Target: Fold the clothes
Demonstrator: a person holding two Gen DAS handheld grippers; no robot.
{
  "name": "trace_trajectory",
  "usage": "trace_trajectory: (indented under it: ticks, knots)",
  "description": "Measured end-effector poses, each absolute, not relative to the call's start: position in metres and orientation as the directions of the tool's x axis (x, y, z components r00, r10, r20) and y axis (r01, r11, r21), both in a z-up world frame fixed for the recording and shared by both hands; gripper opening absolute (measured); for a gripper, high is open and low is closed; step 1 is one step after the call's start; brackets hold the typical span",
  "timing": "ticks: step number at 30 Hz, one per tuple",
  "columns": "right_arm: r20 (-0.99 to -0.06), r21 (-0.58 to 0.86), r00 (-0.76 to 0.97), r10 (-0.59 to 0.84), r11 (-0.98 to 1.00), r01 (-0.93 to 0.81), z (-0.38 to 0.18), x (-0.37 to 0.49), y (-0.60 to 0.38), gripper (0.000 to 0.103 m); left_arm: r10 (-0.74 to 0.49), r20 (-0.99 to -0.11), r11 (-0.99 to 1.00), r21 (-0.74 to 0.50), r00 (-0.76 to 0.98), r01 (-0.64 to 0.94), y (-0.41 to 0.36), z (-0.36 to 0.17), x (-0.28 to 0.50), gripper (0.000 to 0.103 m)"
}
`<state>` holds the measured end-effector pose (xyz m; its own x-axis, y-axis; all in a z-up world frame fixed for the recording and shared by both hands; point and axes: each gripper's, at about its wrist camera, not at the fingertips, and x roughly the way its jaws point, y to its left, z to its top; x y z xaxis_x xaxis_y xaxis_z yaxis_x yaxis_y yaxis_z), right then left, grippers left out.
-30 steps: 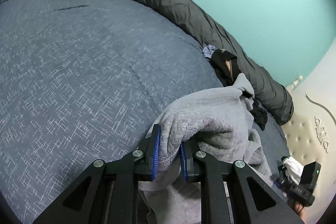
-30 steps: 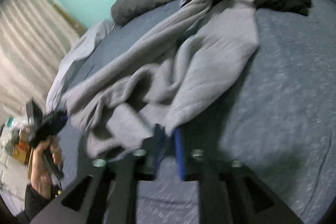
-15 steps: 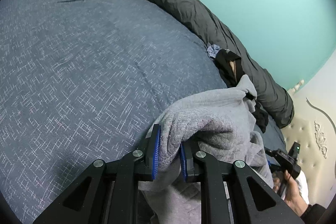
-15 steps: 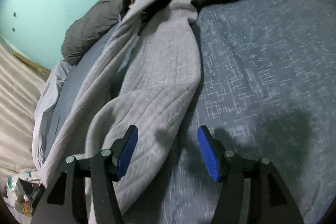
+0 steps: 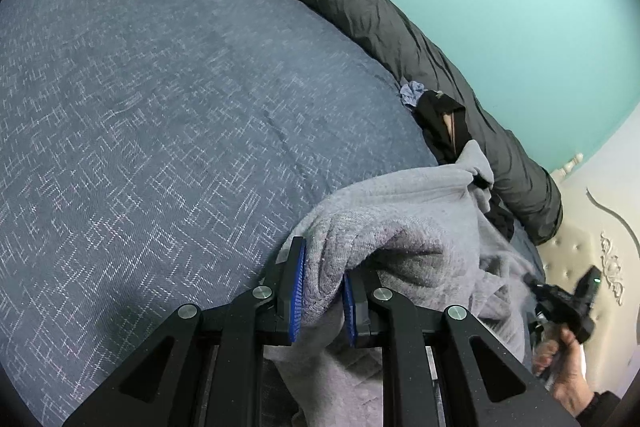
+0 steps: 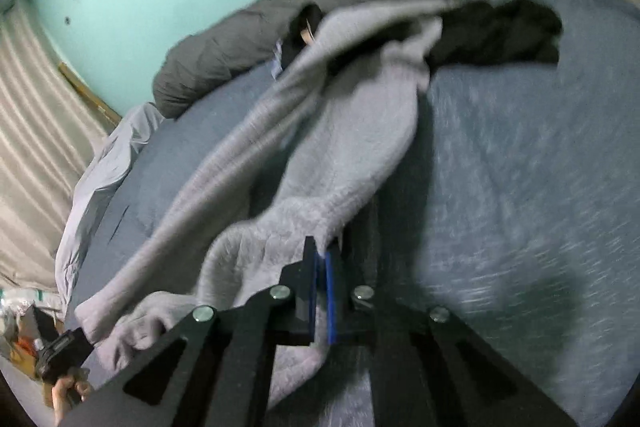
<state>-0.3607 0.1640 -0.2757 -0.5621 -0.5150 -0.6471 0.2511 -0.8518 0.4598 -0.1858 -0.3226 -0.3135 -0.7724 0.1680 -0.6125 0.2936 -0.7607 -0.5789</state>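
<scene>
A light grey knitted garment (image 5: 420, 211) lies crumpled across the blue-grey bed cover (image 5: 160, 127). My left gripper (image 5: 322, 251) is shut on a thick fold of it, the cloth bulging up between the blue pads. In the right wrist view the same garment (image 6: 352, 131) stretches away toward the pile at the wall. My right gripper (image 6: 320, 247) is shut on a thin edge of it, pads nearly touching. Each gripper also shows small in the other's view: the right gripper (image 5: 568, 303) and the left gripper (image 6: 60, 351), each in a hand.
A rolled dark grey duvet (image 5: 380, 15) lies along the turquoise wall. A black garment (image 5: 440, 123) and a small pale blue cloth (image 5: 412, 93) sit beside it. A tufted cream headboard (image 5: 580, 259) stands at the right. Curtains (image 6: 32, 107) hang beyond the bed.
The right gripper's jaws spread wide over the garment's edge, then closed on it, and its view swung. The left gripper kept its grip and hardly moved.
</scene>
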Motion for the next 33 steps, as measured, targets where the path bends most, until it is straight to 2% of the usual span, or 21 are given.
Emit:
trace_trajectory:
  ticks: [9, 17, 22, 29, 32, 33]
  knots:
    - [-0.602, 0.369, -0.655, -0.458, -0.886, 0.280, -0.192, -0.300, 0.222, 0.003, 0.185, -0.598, -0.769, -0.582, -0.780, 0.264, -0.315, -0.304, -0.183, 0.017]
    - [-0.574, 0.351, -0.689, -0.443, -0.893, 0.281, -0.139, -0.223, 0.247, 0.003, 0.200, -0.566, -0.798, -0.568, -0.800, 0.202, -0.302, -0.280, -0.177, 0.017]
    - [-0.676, 0.279, -0.639, -0.367, -0.930, 0.239, -0.167, -0.219, 0.234, 0.003, 0.198, -0.575, -0.775, -0.588, -0.794, 0.232, -0.312, -0.289, -0.176, 0.017]
    - [-0.781, 0.191, -0.551, -0.293, -0.953, 0.236, -0.250, -0.257, 0.197, 0.004, 0.203, -0.597, -0.724, -0.626, -0.776, 0.292, -0.330, -0.309, -0.179, 0.018]
    - [-0.810, 0.172, -0.523, -0.264, -0.961, 0.219, -0.276, -0.273, 0.191, 0.004, 0.197, -0.604, -0.718, -0.625, -0.772, 0.306, -0.334, -0.311, -0.177, 0.025]
    - [-0.815, 0.185, -0.514, -0.268, -0.961, 0.207, -0.282, -0.276, 0.192, 0.004, 0.183, -0.607, -0.727, -0.613, -0.773, 0.309, -0.334, -0.308, -0.176, 0.031]
